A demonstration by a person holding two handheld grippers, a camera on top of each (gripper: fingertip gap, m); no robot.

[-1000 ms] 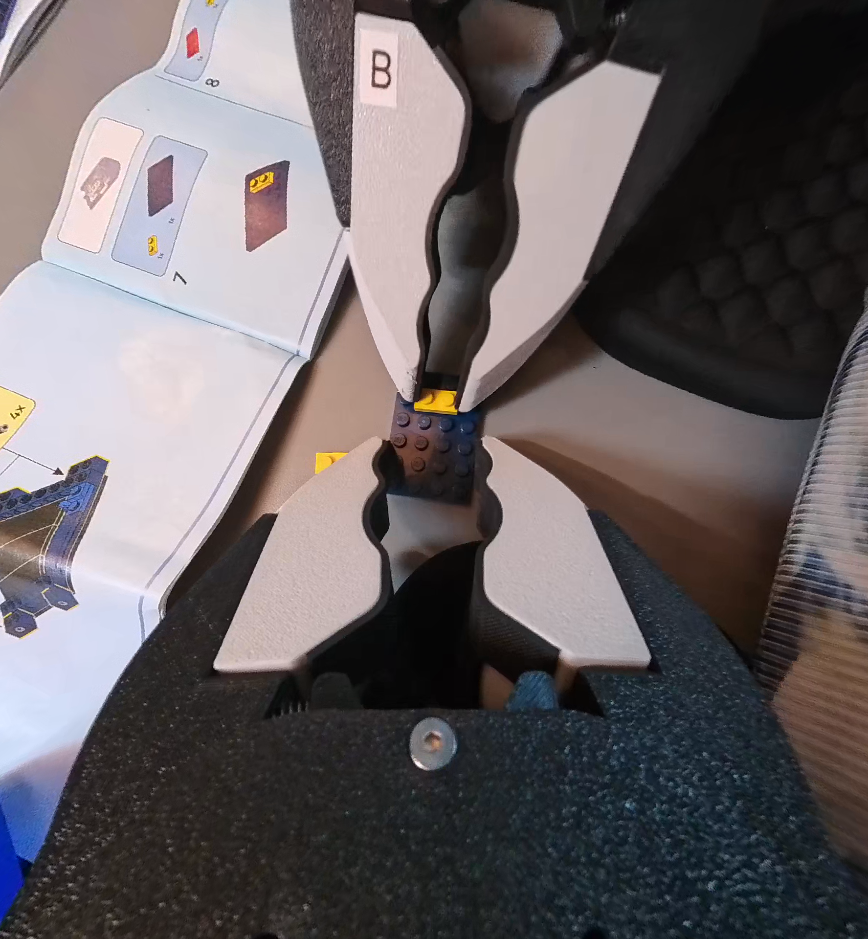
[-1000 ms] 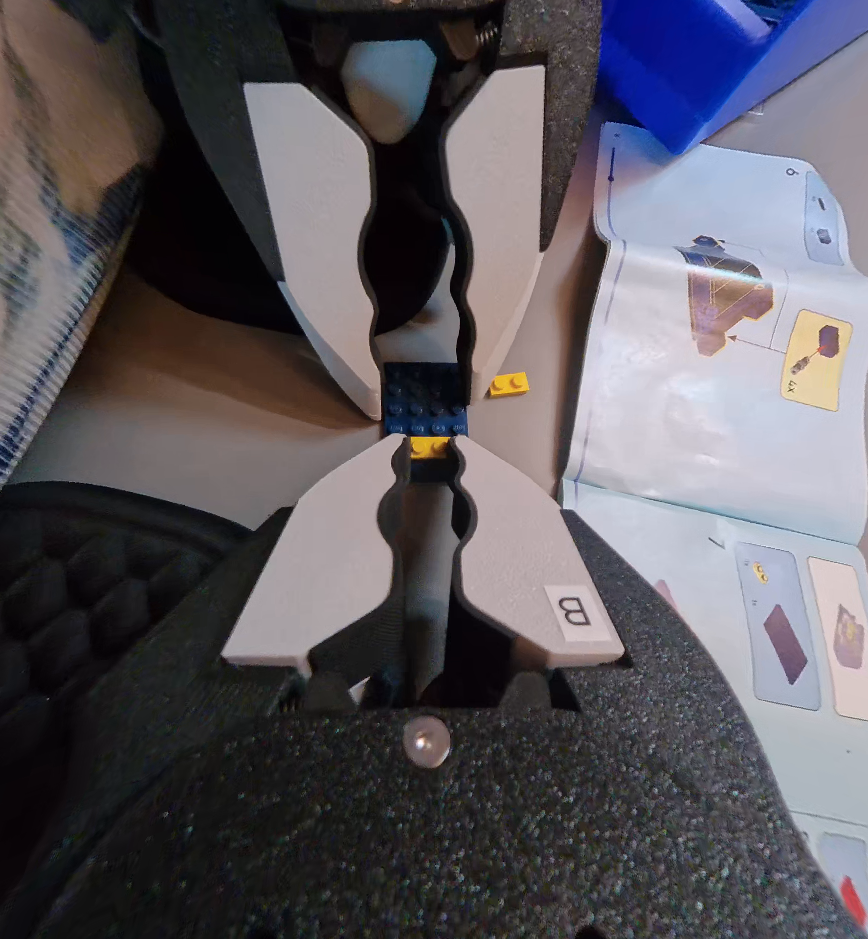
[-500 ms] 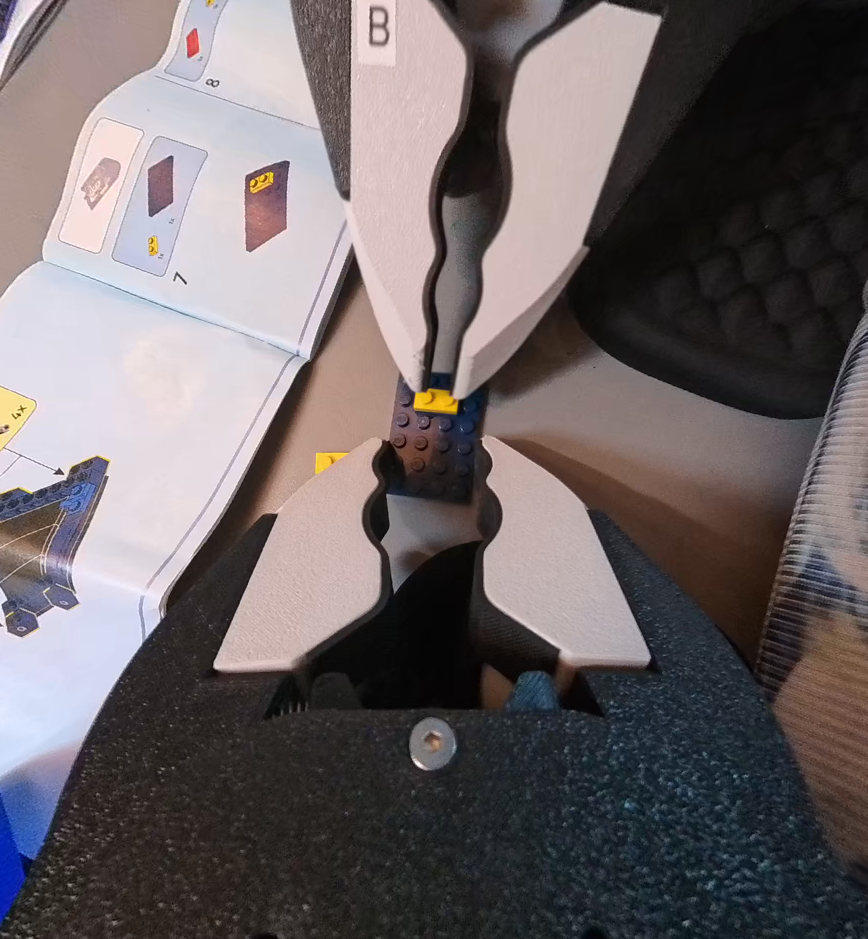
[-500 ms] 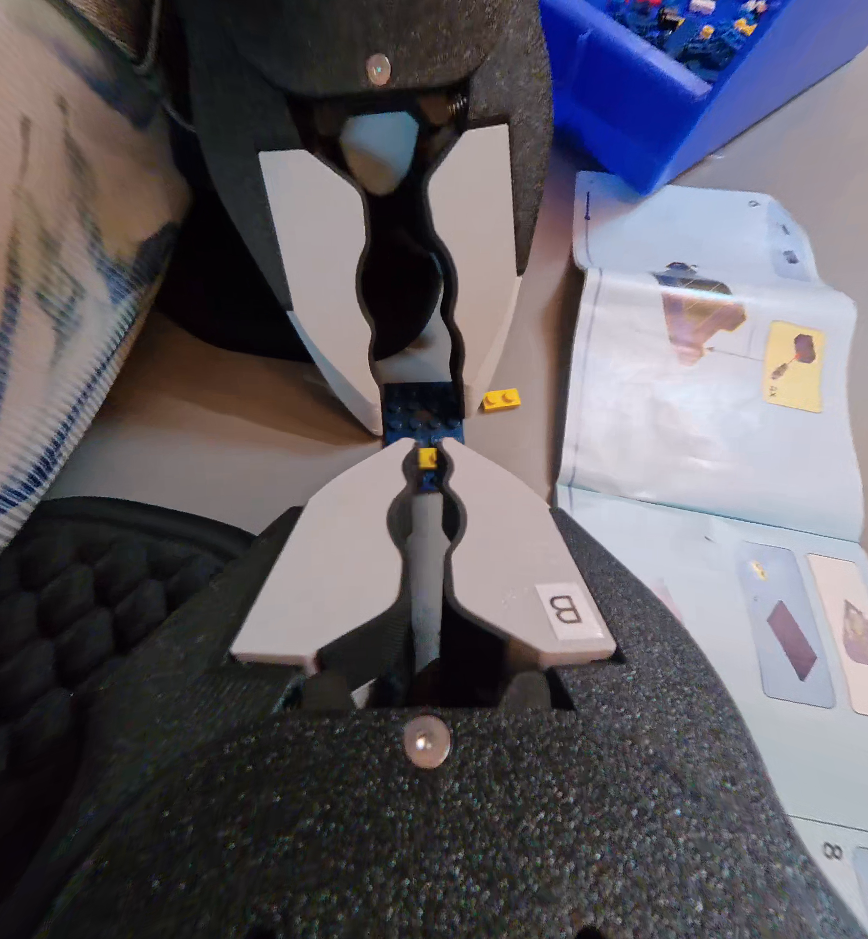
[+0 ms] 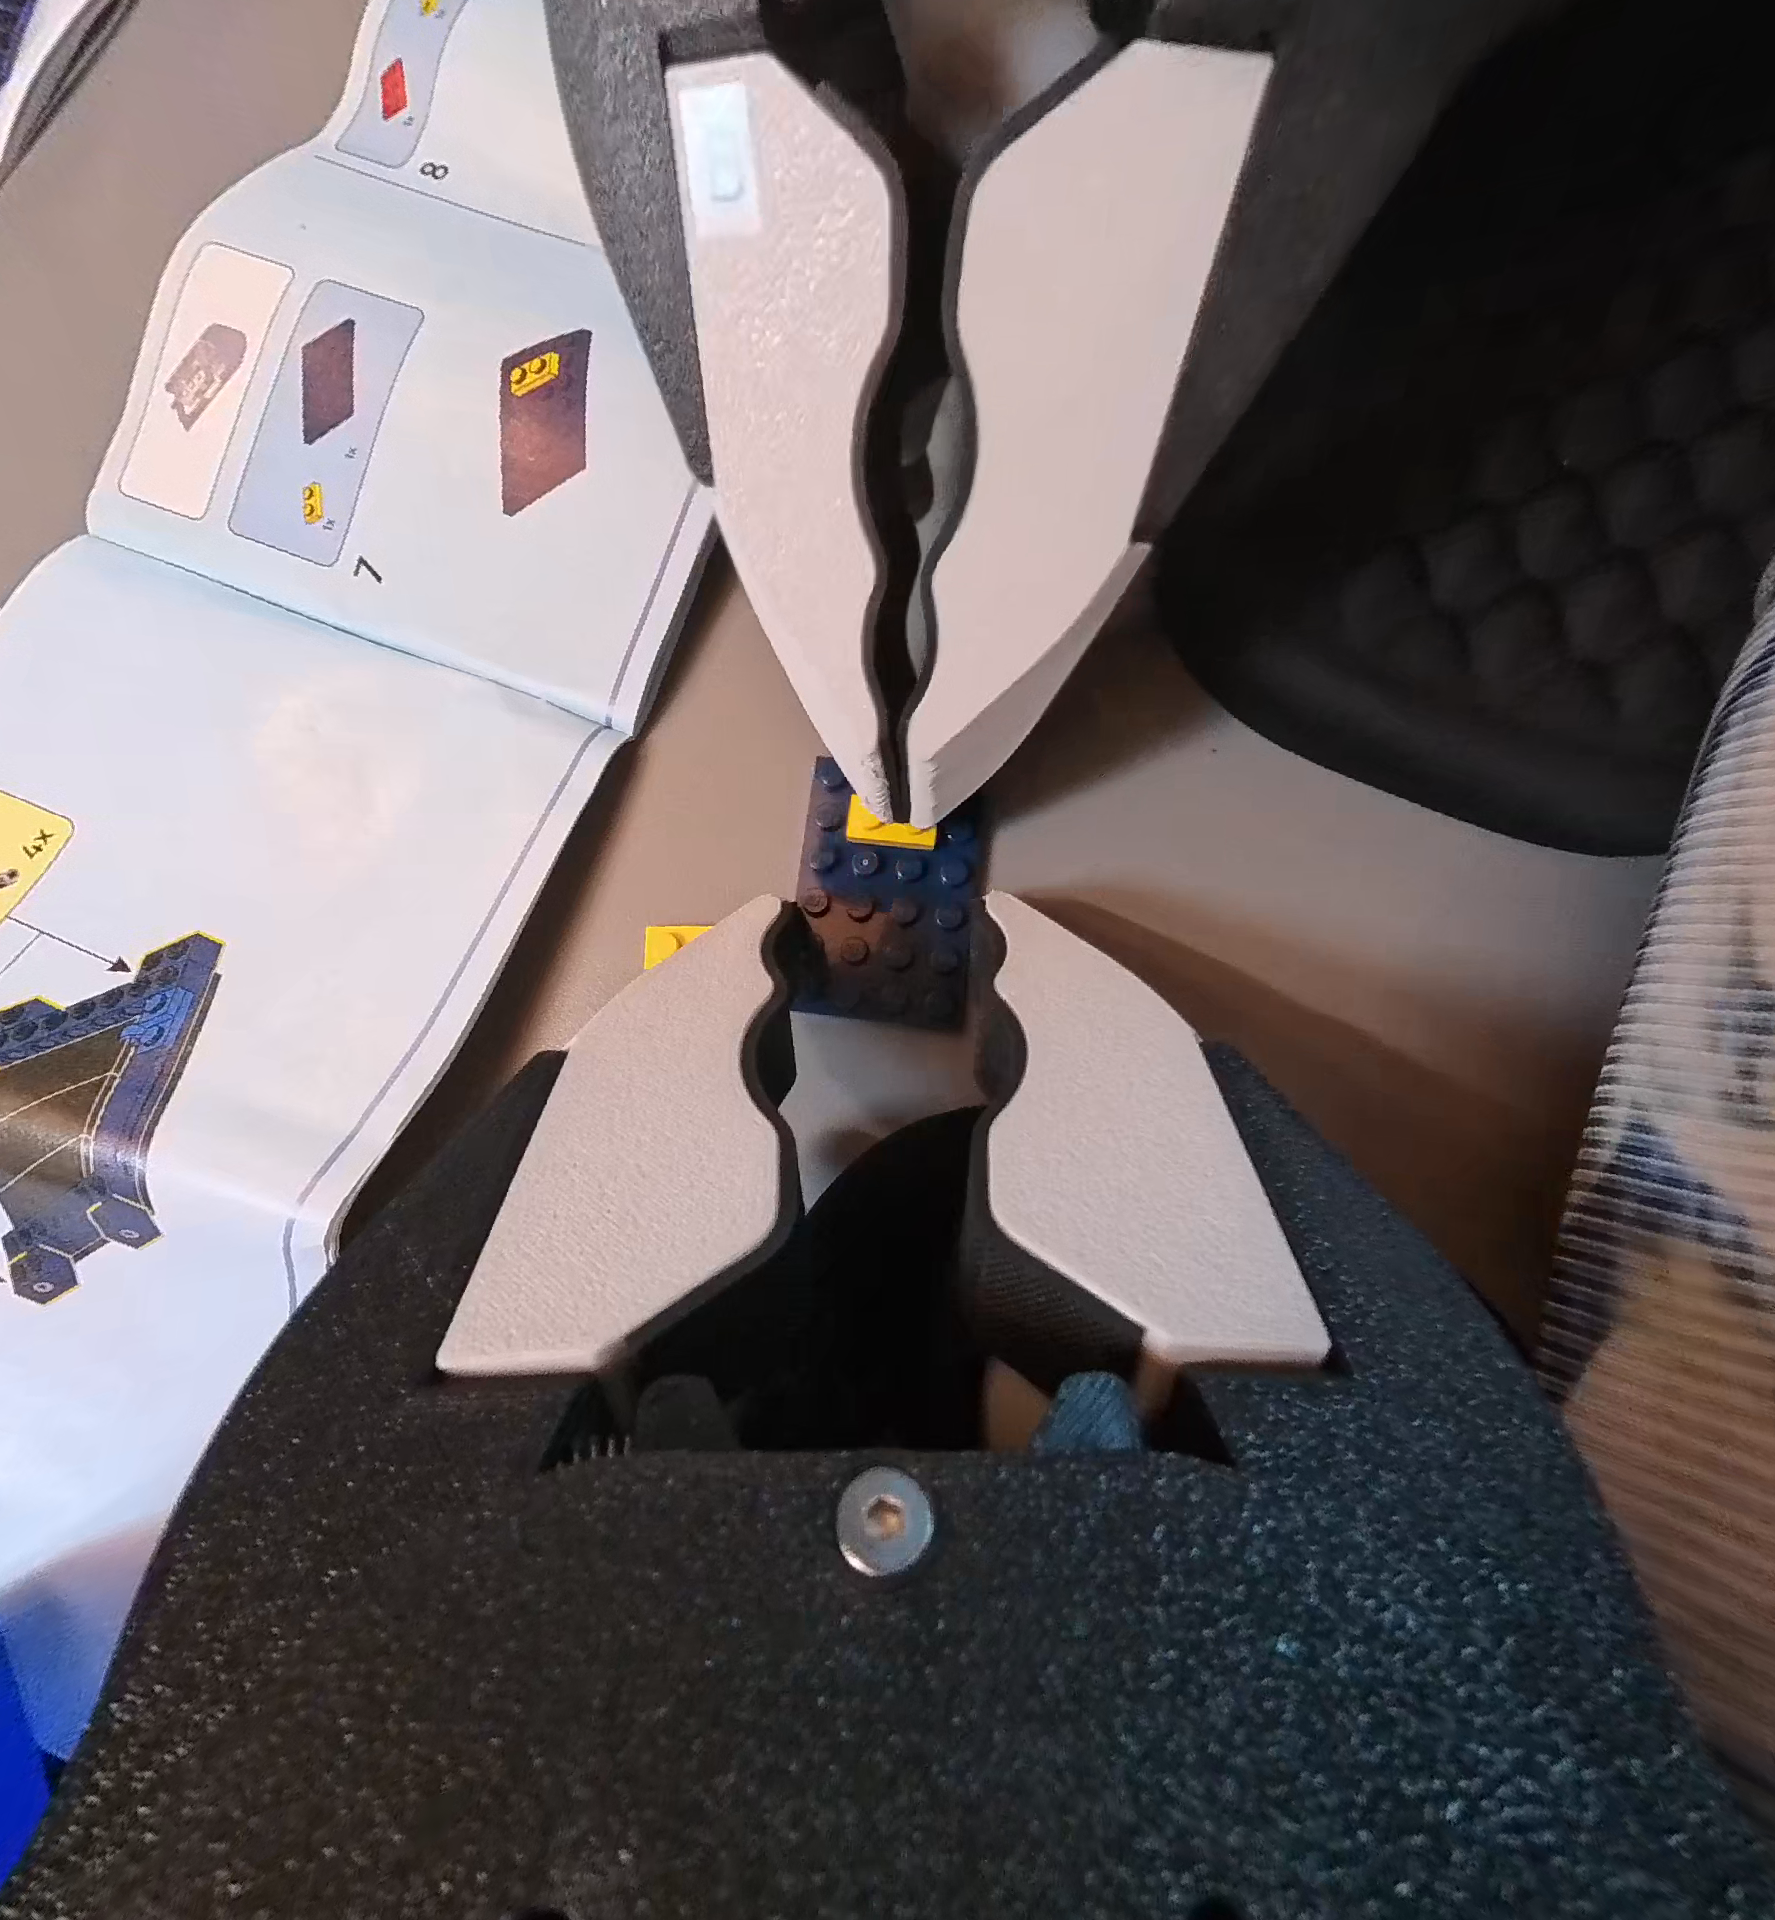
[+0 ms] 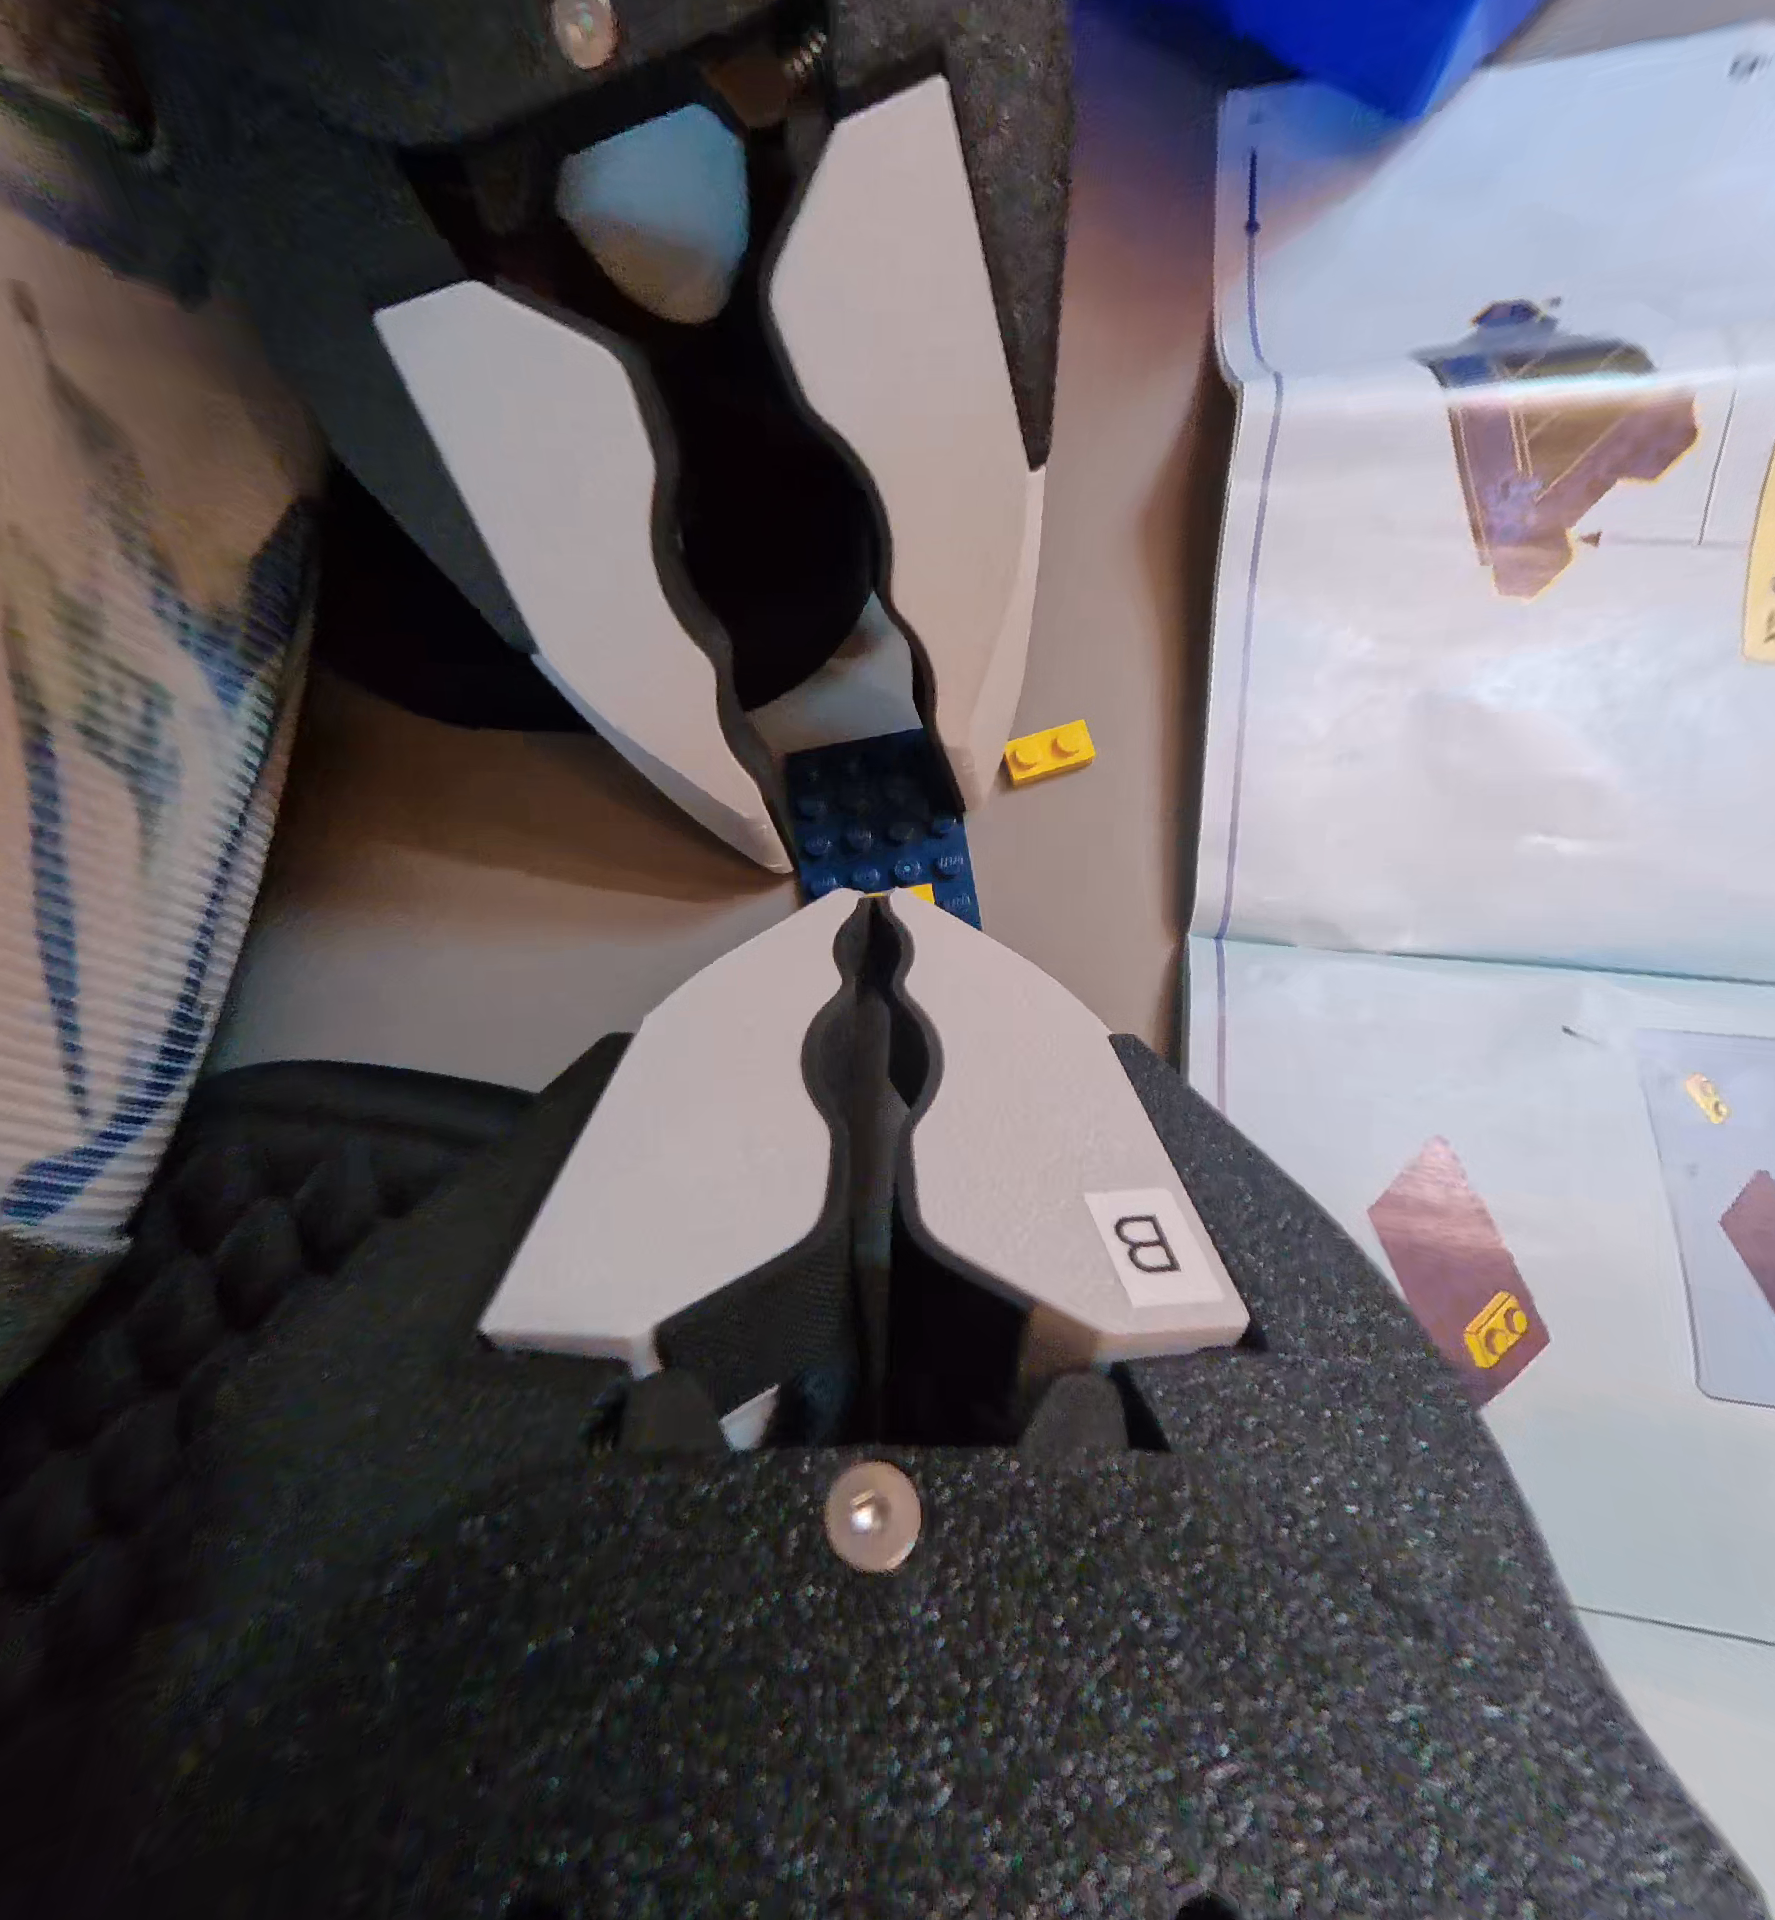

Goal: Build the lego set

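Dark blue studded plate between light grey fingers of left tool. Small yellow piece on plate under right tool tips. Second yellow piece on grey-beige table. Pale blue booklet. Black speckled tool body.

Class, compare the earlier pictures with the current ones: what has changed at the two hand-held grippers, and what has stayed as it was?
The right hand-held gripper closed its fingers together, tips now resting on the small yellow plate atop the dark blue plate. The left hand-held gripper stays clamped on the blue plate; the loose yellow piece and booklet have not moved.
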